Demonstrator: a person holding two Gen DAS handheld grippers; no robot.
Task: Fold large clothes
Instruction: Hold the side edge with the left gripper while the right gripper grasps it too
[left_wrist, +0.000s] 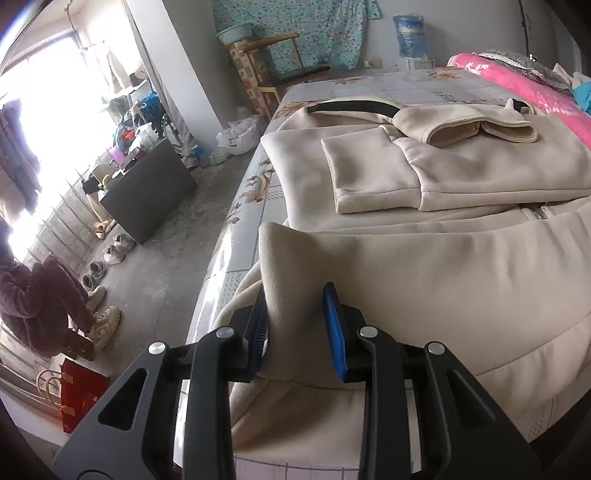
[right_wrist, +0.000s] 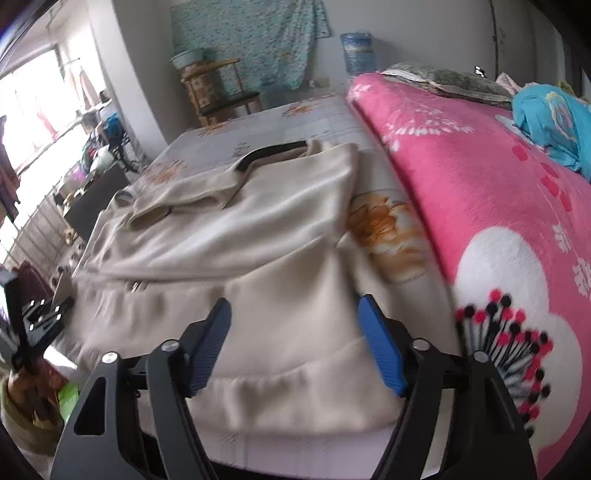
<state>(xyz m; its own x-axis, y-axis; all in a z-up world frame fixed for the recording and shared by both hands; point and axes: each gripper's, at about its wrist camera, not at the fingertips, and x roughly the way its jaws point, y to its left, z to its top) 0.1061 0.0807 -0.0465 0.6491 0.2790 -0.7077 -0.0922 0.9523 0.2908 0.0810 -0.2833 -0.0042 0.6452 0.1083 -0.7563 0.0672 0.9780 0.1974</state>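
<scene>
A large beige zip jacket (left_wrist: 443, 258) lies spread on the bed, sleeves folded across its chest, a dark-lined collar at the far end. My left gripper (left_wrist: 295, 325) is shut on the jacket's ribbed hem corner (left_wrist: 284, 266), which stands up bunched between the blue pads. In the right wrist view the same jacket (right_wrist: 258, 258) lies ahead. My right gripper (right_wrist: 295, 343) is open, its blue fingers (right_wrist: 380, 347) spread just above the jacket's near hem, holding nothing.
The bed has a floral sheet (left_wrist: 369, 88) and a pink blanket (right_wrist: 498, 221) along its right side. The bed's left edge drops to a concrete floor with shoes (left_wrist: 110, 251), a dark cabinet (left_wrist: 151, 192) and a crouching person (left_wrist: 40, 306). A wooden chair (left_wrist: 280, 62) stands beyond the bed.
</scene>
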